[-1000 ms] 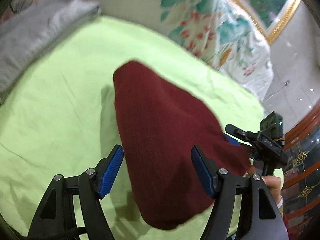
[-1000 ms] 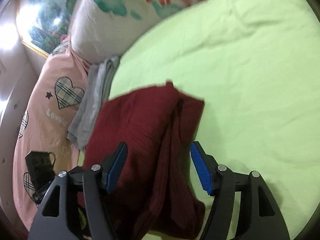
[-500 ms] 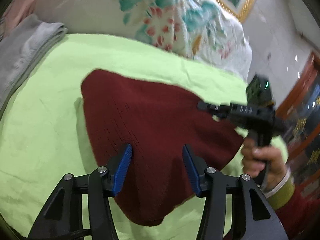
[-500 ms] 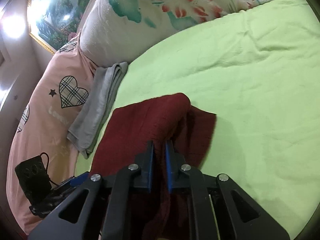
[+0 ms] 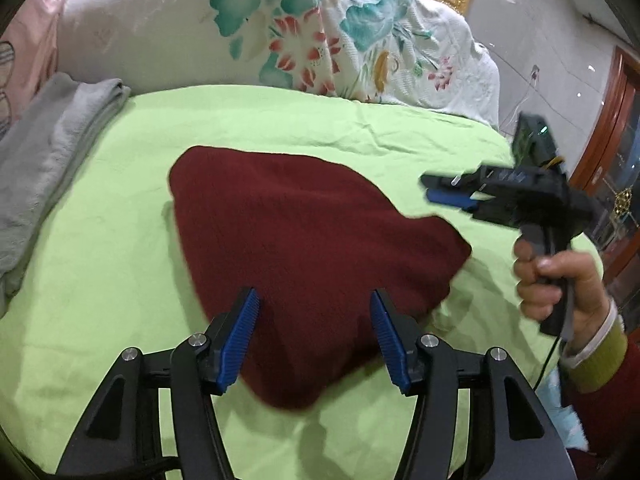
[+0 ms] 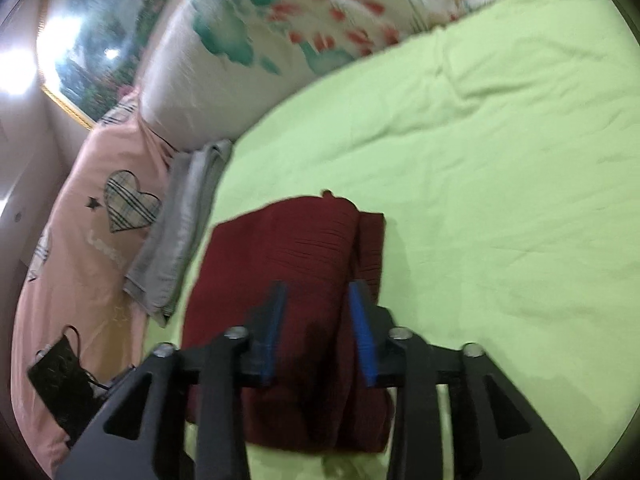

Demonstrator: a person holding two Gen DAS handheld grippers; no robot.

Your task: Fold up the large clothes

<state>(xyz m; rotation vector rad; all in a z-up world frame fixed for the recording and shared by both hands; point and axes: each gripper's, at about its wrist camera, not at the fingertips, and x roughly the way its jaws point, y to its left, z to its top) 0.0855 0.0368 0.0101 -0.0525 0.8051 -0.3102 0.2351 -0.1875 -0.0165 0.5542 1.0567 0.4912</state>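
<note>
sweater (image 5: 304,248) — dark red, folded, flat on green sheet (image 5: 120,280), frame centre | left gripper (image 5: 314,338) — jaws opening, apart, nothing pinched, sweater beneath | right gripper (image 6: 316,332) jaws opening, clear of sweater | grey towel (image 5: 44,160) at left edge

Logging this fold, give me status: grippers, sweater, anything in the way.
Left gripper and right gripper opening, holding nothing. Red sweater folded on green sheet. Nothing in the way; grey towel off to the side.

R claw (image 6: 316,330) off sweater (image 6: 288,280), reopening
</note>
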